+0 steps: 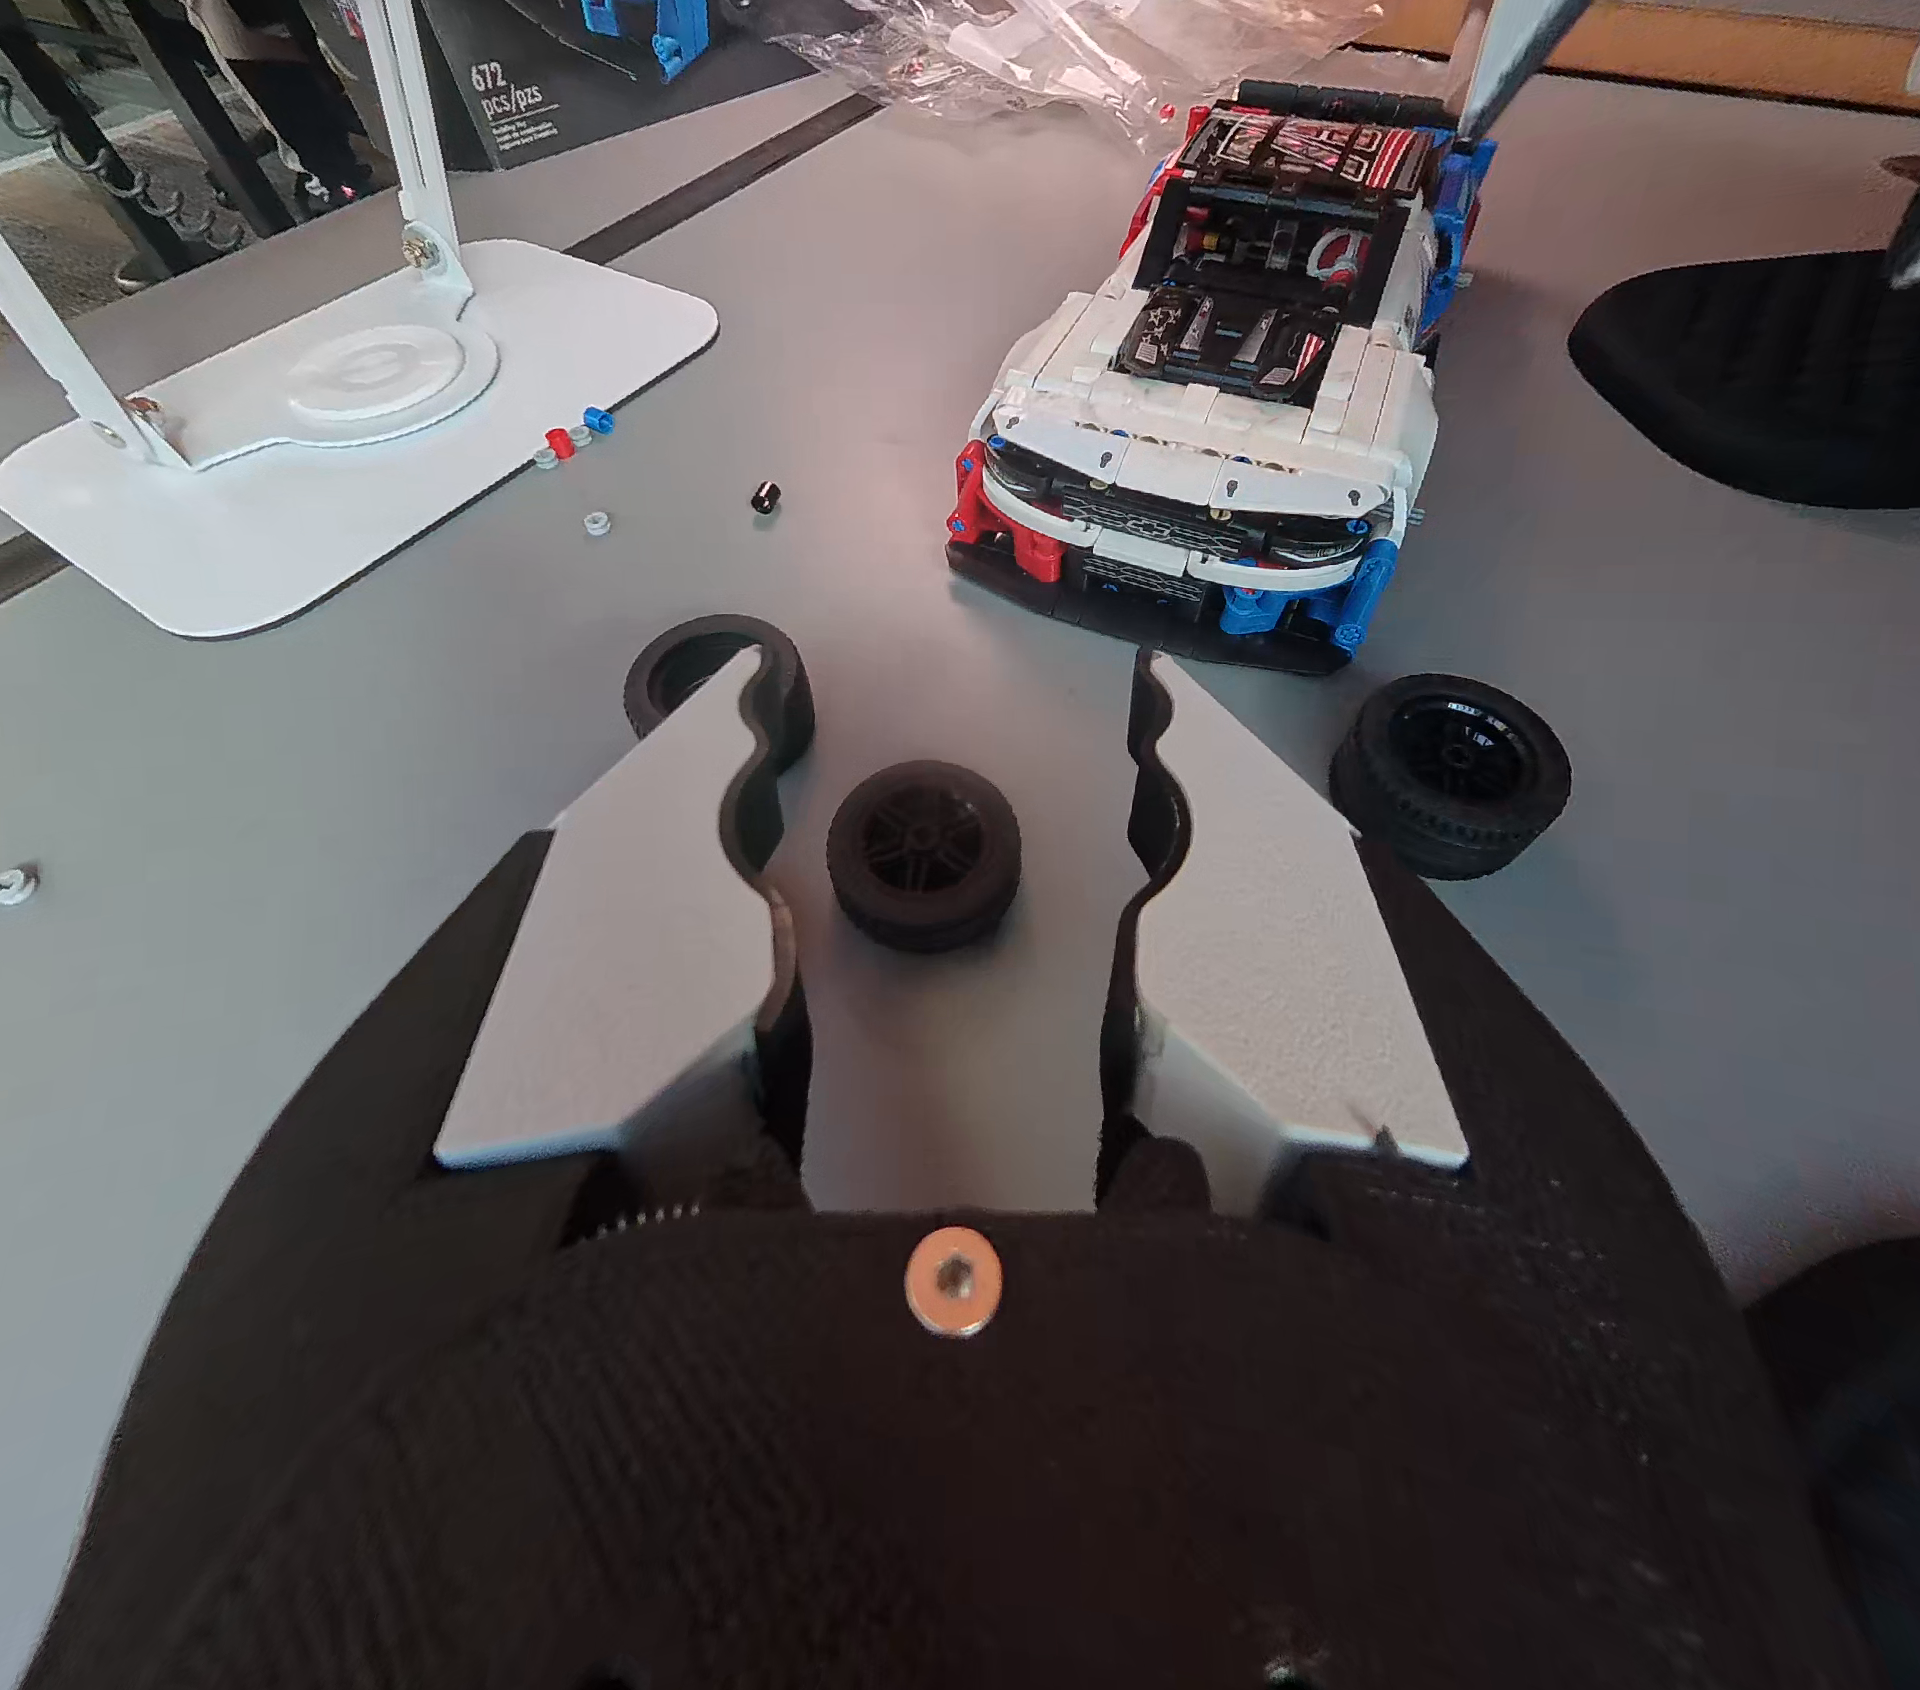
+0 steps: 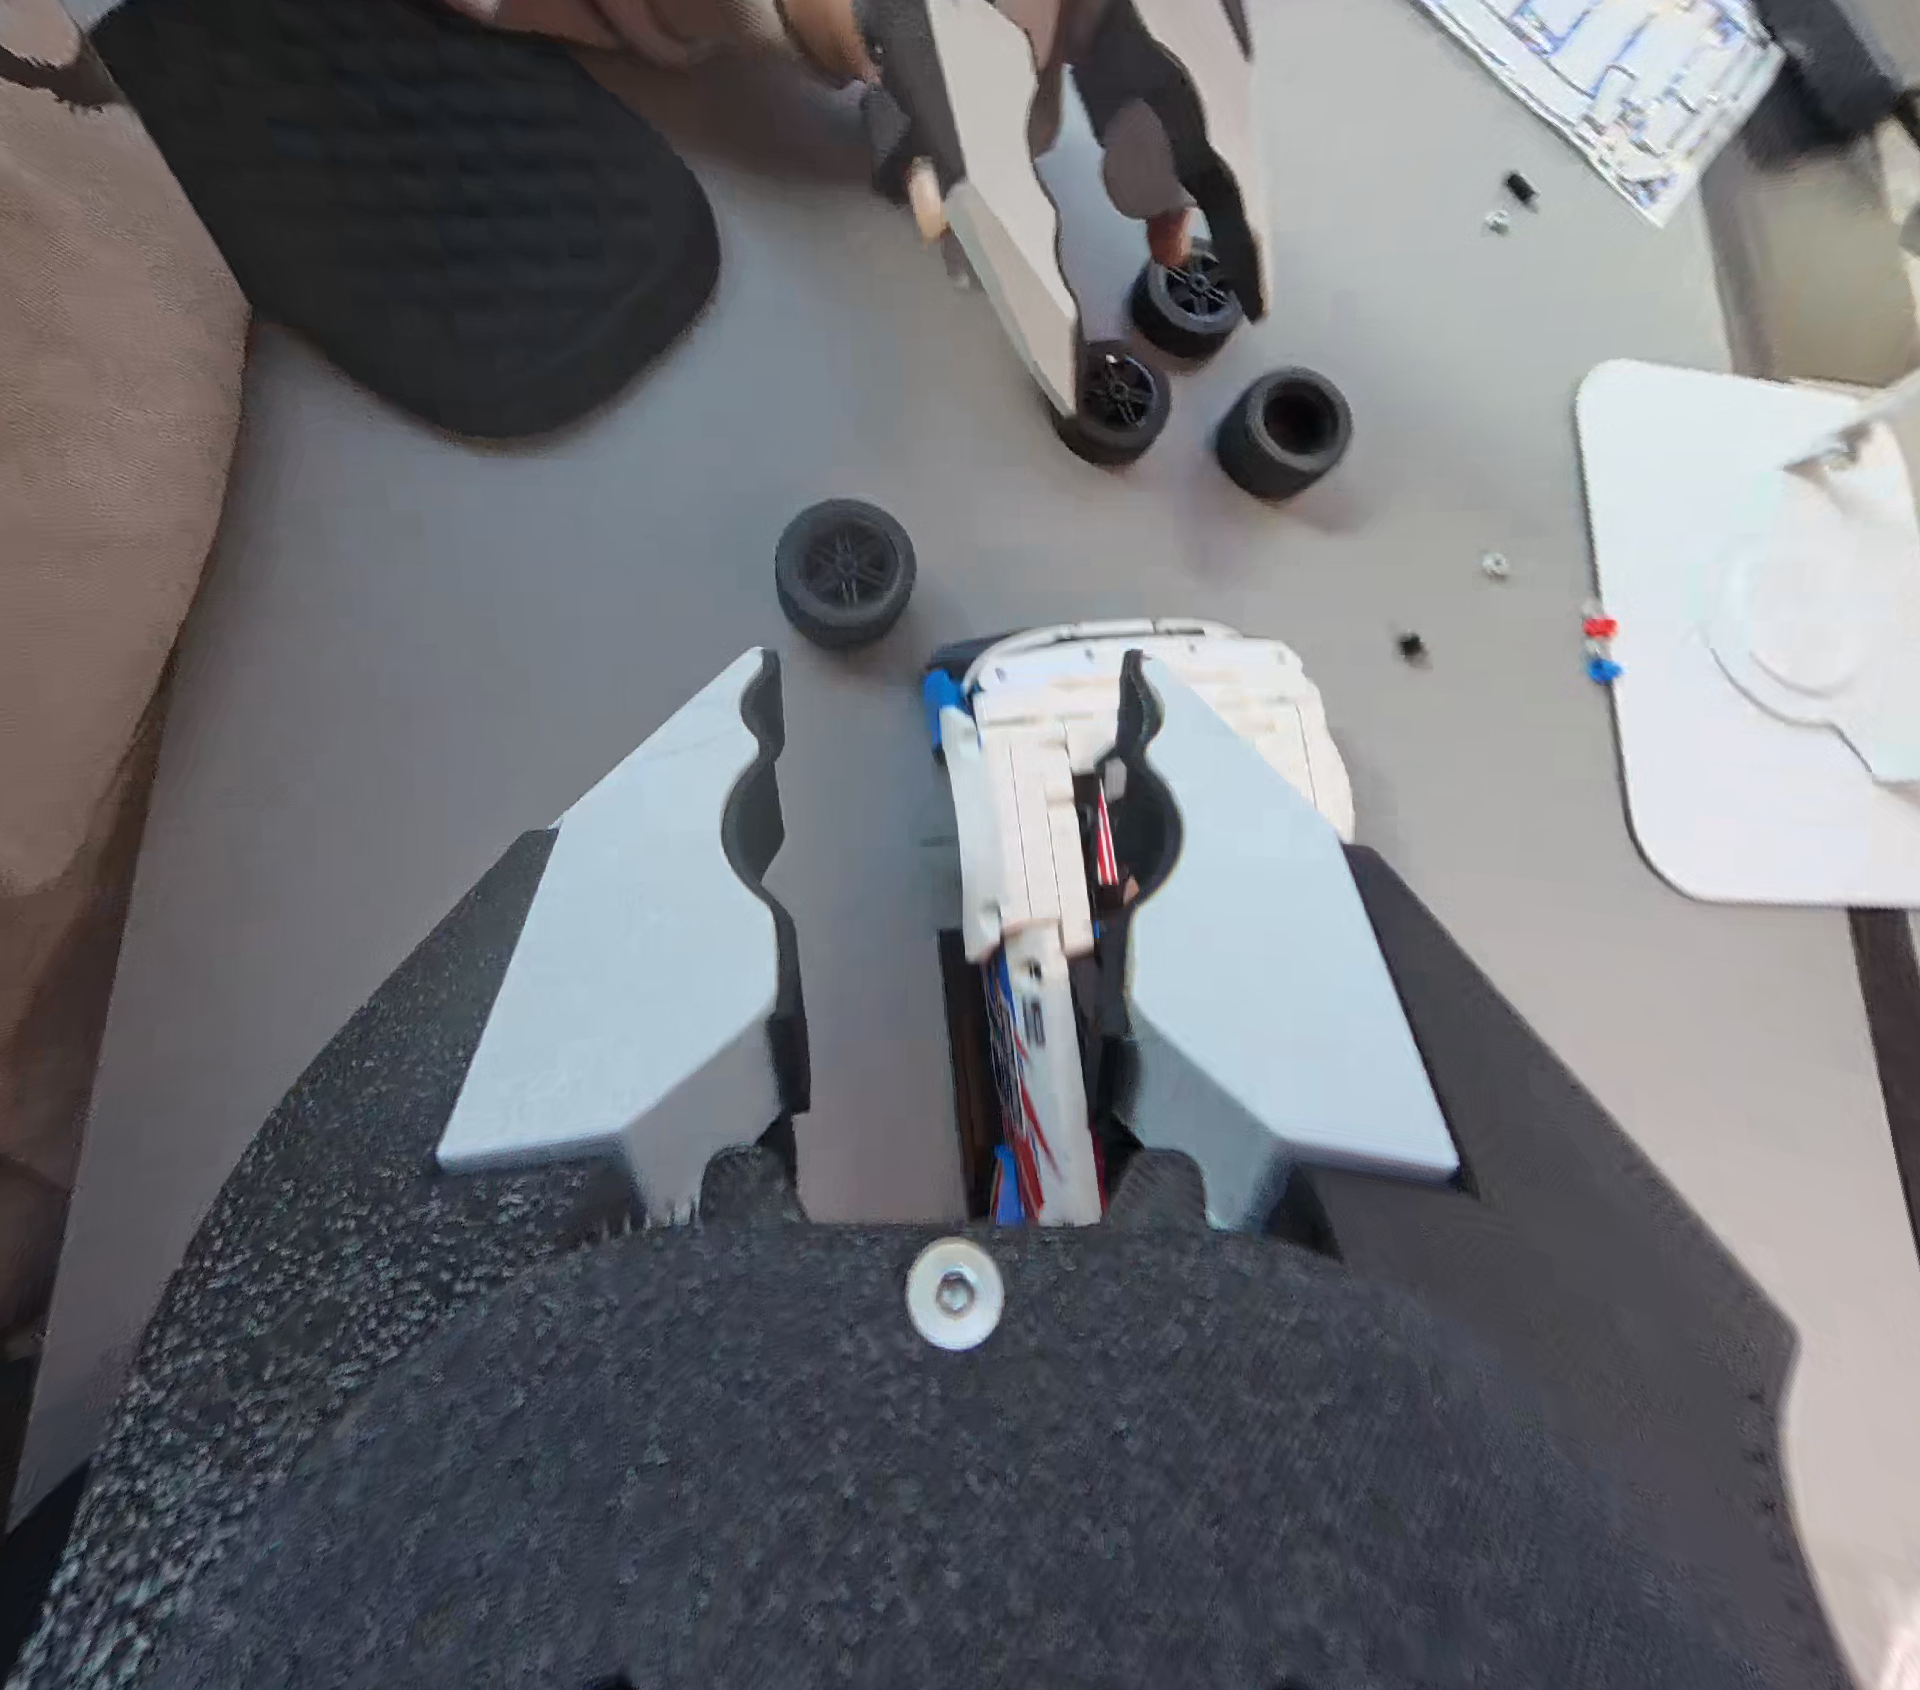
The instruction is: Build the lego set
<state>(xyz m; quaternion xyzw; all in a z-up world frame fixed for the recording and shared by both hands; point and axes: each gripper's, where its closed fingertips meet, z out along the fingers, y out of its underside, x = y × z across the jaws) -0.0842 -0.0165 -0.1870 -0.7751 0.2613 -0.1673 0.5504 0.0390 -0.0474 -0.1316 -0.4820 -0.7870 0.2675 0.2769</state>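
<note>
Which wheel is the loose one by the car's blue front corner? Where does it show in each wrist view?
Left wrist view: the wheel lies right of centre, just below the car's blue front corner.
Right wrist view: the same wheel lies left of centre, up and left of that blue corner.
Shared landmark: the lego car, seen nose-on in the left view and from behind in the right.
</note>
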